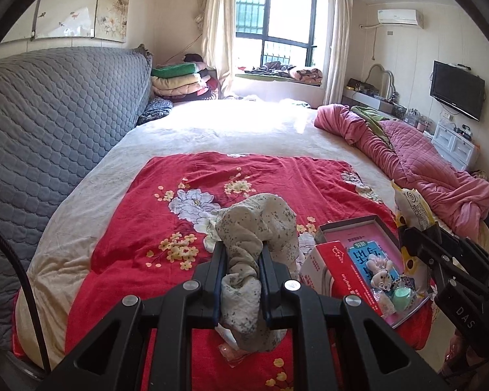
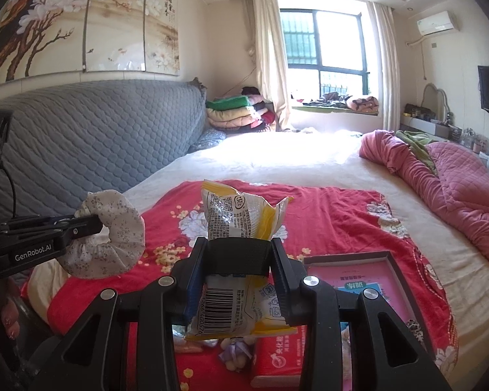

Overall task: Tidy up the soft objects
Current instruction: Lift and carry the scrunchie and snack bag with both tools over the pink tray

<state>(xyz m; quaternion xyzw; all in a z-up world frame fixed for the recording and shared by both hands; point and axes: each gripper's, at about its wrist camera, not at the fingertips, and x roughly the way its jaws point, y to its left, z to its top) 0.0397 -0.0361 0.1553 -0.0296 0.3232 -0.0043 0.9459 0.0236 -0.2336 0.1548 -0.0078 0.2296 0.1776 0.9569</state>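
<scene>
Step in hand: two soft things held up over red flowered blanket (image 1: 120,228) on bed.

Left hand-held gripper (image 1: 243,257) squeezed tight on flowery cloth ring (image 1: 257,224); ring stood on edge, pointed away toward window.

Right hand-held gripper (image 2: 239,254) clamped on yellow-white snack bag (image 2: 238,218); long side pointed up and away (top end crumpled).

Next, as a guess: both carried to pink-lined box (image 1: 378,228), set down gently, nothing dropped.

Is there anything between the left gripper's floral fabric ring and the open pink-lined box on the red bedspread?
Nothing visible. The left gripper holds the floral fabric ring lifted, and only red bedspread lies between it and the box. The box already holds small items, including a plush toy.
</scene>
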